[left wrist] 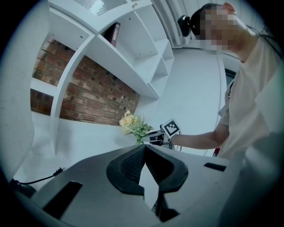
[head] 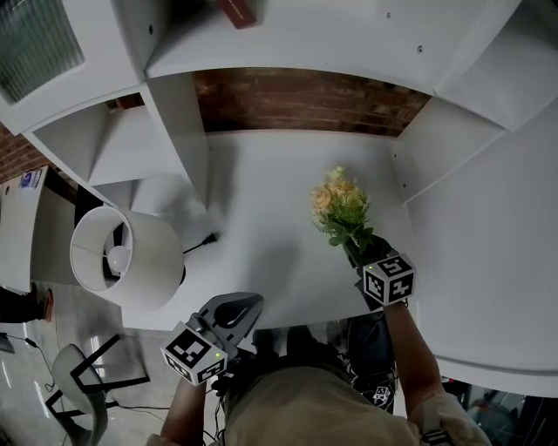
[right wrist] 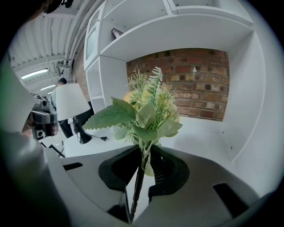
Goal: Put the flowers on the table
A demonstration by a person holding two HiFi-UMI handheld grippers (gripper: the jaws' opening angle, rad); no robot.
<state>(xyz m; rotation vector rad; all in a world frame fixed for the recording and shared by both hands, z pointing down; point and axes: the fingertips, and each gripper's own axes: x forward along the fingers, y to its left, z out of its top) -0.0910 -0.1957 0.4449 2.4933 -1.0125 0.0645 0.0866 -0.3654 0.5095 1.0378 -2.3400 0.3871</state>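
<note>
A small bunch of pale yellow flowers with green leaves [head: 338, 207] stands upright over the right part of the white table [head: 261, 200]. My right gripper [head: 359, 251] is shut on its thin stems. In the right gripper view the stems run down between the two jaws [right wrist: 144, 153] and the leaves and flowers [right wrist: 146, 115] spread above them. I cannot tell whether the stems touch the table. My left gripper [head: 234, 312] hovers at the table's front edge, shut and empty, its tips [left wrist: 143, 150] meeting. In the left gripper view the flowers [left wrist: 133, 125] show beyond them.
A white lamp [head: 122, 257] stands at the table's left front, its black cord [head: 202, 240] lying on the surface. White shelf walls [head: 179, 139] flank the alcove and a brick wall [head: 305, 100] closes the back. A book [head: 237, 10] sits on the upper shelf.
</note>
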